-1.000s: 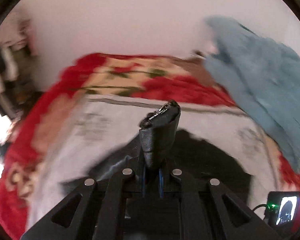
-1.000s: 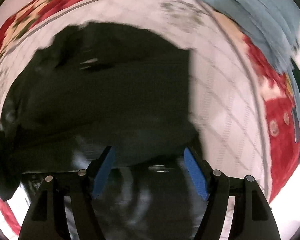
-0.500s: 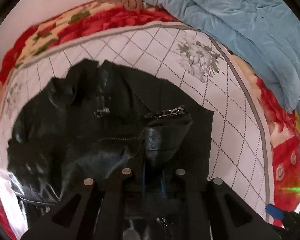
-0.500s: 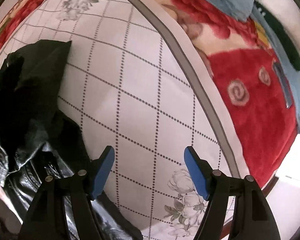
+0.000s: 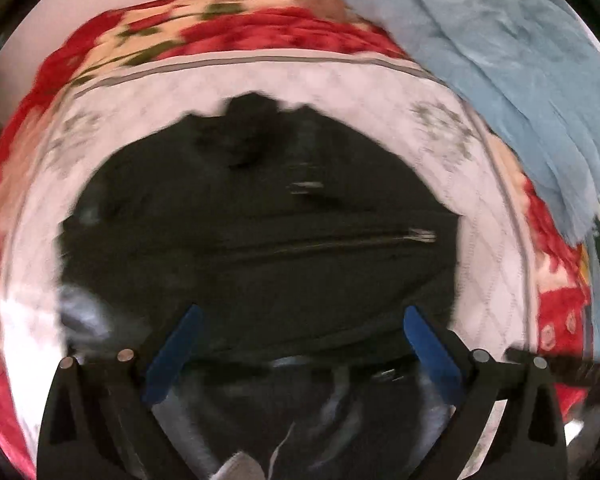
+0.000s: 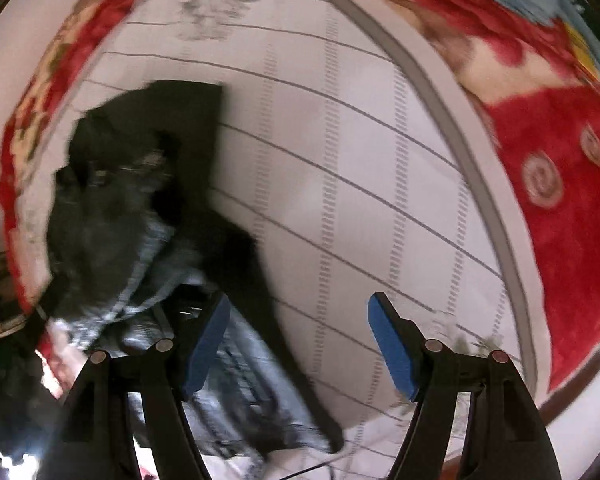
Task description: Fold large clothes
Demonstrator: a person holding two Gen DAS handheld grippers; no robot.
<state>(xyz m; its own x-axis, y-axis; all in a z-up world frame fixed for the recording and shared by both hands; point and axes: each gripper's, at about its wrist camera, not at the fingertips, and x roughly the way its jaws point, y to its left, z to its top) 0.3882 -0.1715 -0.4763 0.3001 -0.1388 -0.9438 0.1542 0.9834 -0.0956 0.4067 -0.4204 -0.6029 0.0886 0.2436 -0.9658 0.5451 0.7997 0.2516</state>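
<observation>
White quilted bedspread (image 5: 480,240) over a red floral blanket (image 6: 560,240), and the black jacket (image 5: 260,240) lies spread on it. Left gripper (image 5: 300,344) hangs above it, jaws wide, empty. Right gripper (image 6: 300,344) gapes empty beside the jacket's edge.

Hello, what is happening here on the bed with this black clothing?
A person is folding a black leather jacket on a white quilted cover, with a two-finger tool in each hand. Right now both tools are open and hold nothing: the left tool hangs above the jacket, and the right tool is at the jacket's right edge. A blue blanket lies heaped behind.
</observation>
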